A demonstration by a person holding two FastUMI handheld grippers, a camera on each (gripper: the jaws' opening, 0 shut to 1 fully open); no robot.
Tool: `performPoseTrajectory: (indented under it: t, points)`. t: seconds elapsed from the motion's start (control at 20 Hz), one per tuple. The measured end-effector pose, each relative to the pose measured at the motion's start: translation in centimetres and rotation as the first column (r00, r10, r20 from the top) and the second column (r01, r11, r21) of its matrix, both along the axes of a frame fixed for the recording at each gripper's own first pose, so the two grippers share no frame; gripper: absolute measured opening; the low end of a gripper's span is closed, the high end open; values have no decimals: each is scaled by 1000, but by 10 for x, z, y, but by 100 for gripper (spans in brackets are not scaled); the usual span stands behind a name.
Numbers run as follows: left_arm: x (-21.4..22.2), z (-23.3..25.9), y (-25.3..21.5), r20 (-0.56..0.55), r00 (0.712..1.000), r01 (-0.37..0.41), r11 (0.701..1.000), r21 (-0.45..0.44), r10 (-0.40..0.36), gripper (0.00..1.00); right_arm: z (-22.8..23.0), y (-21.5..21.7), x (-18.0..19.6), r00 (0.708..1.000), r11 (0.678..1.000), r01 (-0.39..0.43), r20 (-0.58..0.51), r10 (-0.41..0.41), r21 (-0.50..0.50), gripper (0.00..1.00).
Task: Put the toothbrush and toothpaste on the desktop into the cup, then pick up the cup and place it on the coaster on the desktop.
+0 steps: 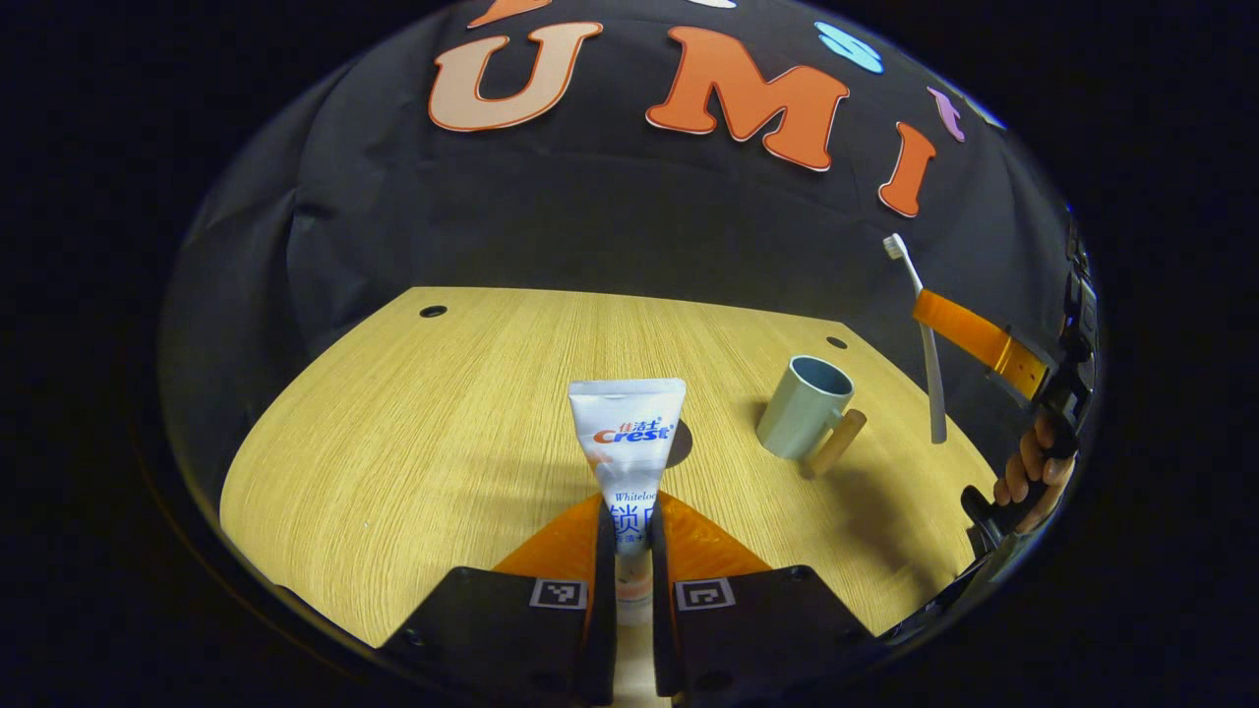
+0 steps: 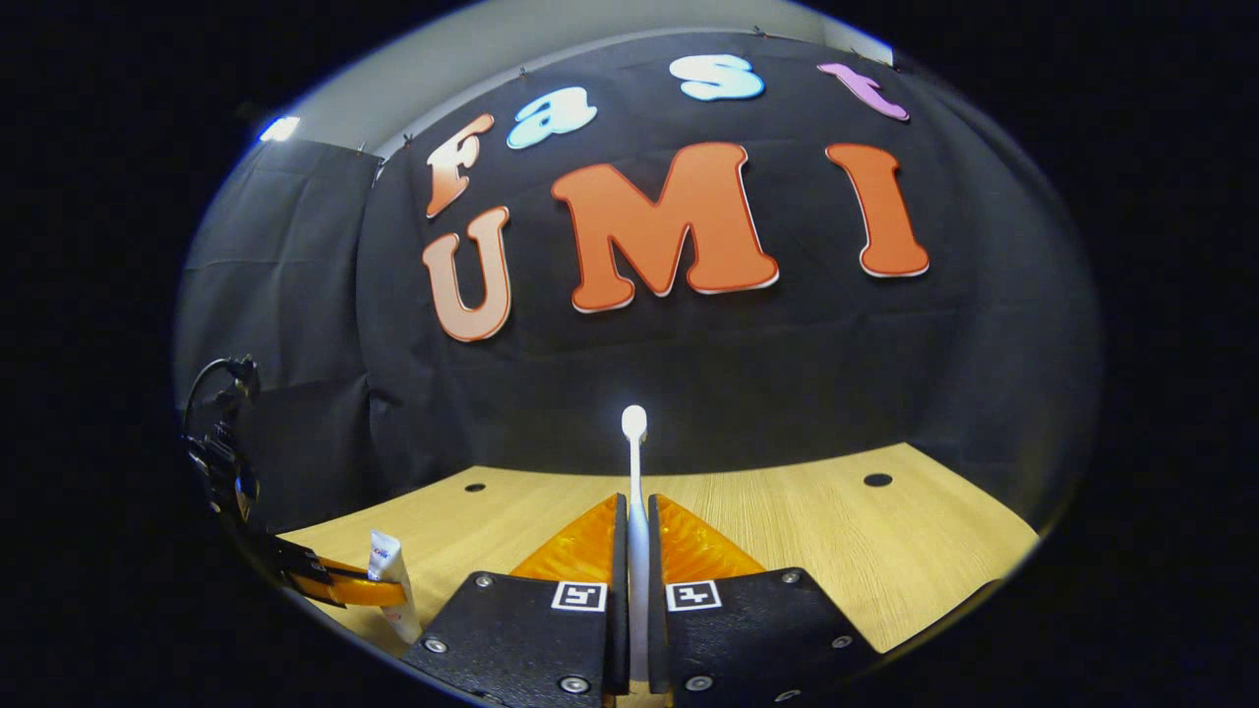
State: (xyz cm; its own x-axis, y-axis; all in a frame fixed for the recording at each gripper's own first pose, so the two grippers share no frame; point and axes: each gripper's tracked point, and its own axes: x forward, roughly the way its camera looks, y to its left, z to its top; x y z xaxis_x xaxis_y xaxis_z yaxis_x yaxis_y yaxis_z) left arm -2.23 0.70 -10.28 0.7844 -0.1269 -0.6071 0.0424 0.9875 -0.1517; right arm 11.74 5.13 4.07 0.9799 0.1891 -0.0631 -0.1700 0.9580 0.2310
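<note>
Pale wood-grain desktop (image 1: 413, 433), black cloth wall behind. Left gripper (image 1: 632, 536) clamps white toothpaste tube (image 1: 628, 433); right gripper (image 2: 636, 546) clamps white toothbrush (image 2: 635, 462). Grey-green cup (image 1: 802, 408) stands free.

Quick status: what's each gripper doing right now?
Left gripper: closed on the toothpaste, lifted above the desk.
Right gripper: closed on the toothbrush, bristle end away from the gripper.

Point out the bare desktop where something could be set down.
Widest bare patch: the desktop left of the toothpaste held in the left gripper, out to its left edge. Another runs behind the tube up to the cloth wall. Crowded: the right side, where the cup stands below the right gripper holding the toothbrush.
</note>
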Motion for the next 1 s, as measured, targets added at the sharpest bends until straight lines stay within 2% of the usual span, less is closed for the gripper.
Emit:
performPoseTrajectory:
  t: [0.25, 0.3, 0.35, 0.55, 1.0]
  points:
    - [5, 3, -1, 33, 999, -5, 1000, -2, 5, 19, 21, 2, 13, 993, 1000, -12, 118, 8, 27, 8]
    - [5, 4, 0, 36, 999, -3, 1000, 1, 3, 19, 24, 4, 16, 991, 999, -15, 136, 12, 28, 12]
    - [6, 5, 0, 42, 999, 1, 1000, 3, -1, 19, 26, 6, 19, 987, 999, -18, 158, 13, 29, 8]
    - [8, 9, 1, 73, 997, 9, 1000, 9, -9, 19, 33, 15, 30, 976, 997, -53, 215, 41, 51, 8]
    - [6, 11, -2, 79, 997, 1, 1000, -17, 1, 19, -9, 7, 75, 985, 997, -48, 168, 36, 63, 8]
